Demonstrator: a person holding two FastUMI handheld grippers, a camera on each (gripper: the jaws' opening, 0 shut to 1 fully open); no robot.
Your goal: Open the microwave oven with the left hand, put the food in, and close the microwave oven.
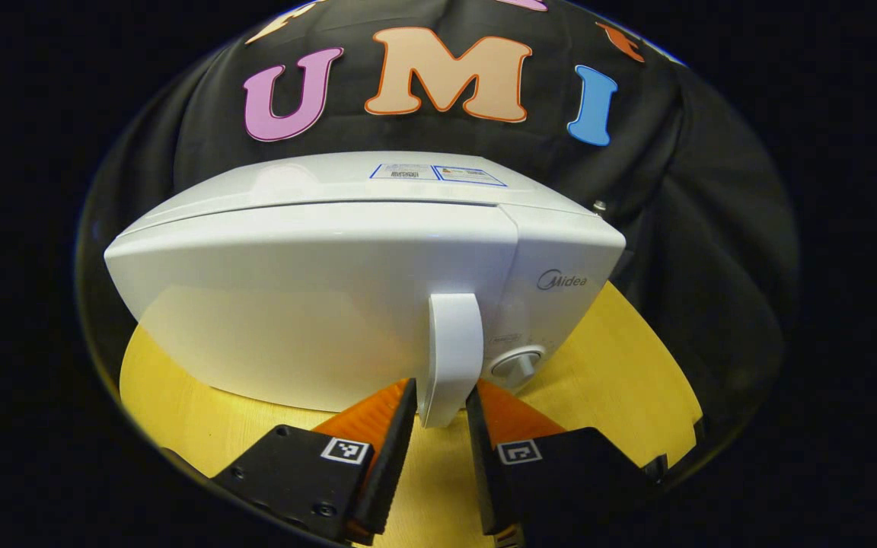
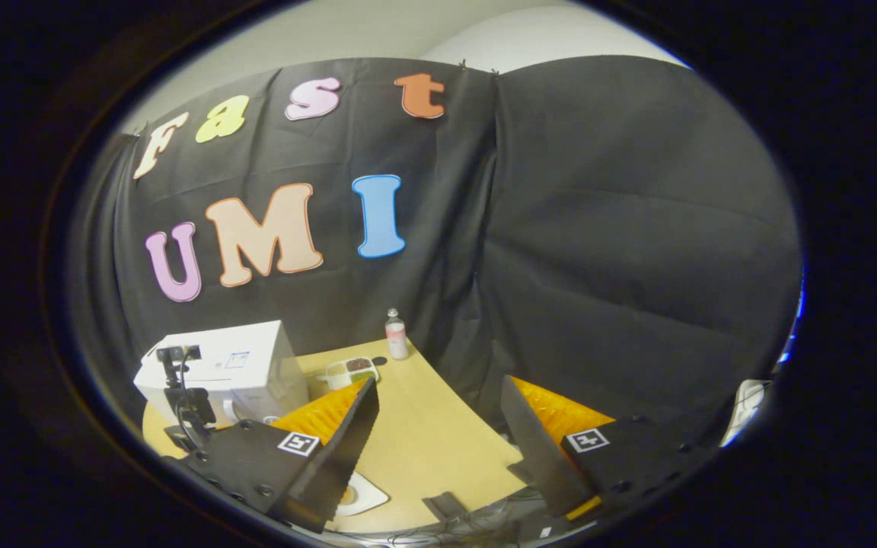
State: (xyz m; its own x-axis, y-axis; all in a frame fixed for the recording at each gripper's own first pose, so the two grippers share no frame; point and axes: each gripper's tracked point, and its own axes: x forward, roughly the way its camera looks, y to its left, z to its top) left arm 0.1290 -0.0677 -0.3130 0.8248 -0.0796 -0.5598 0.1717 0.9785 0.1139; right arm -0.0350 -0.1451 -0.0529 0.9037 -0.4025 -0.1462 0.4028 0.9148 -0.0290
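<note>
Left tool [image 1: 442,407] positioned astride the door handle [image 1: 451,358] of the white microwave [image 1: 317,297], fingers narrowly spread on either side; contact not discernible. Door closed. Microwave seated on the yellow tabletop [image 1: 606,380]. Right tool [image 2: 438,426] held wide apart, gripping nothing, above the tabletop, well away from the microwave [image 2: 233,369]. Food tray [image 2: 355,371] and bottle [image 2: 396,335] set beyond.

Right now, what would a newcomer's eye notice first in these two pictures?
The white microwave oven dominates the left gripper view, door closed, with the left claw straddling its handle. In the right gripper view the open right claw hangs above the yellow table, a small bottle at the back.
</note>
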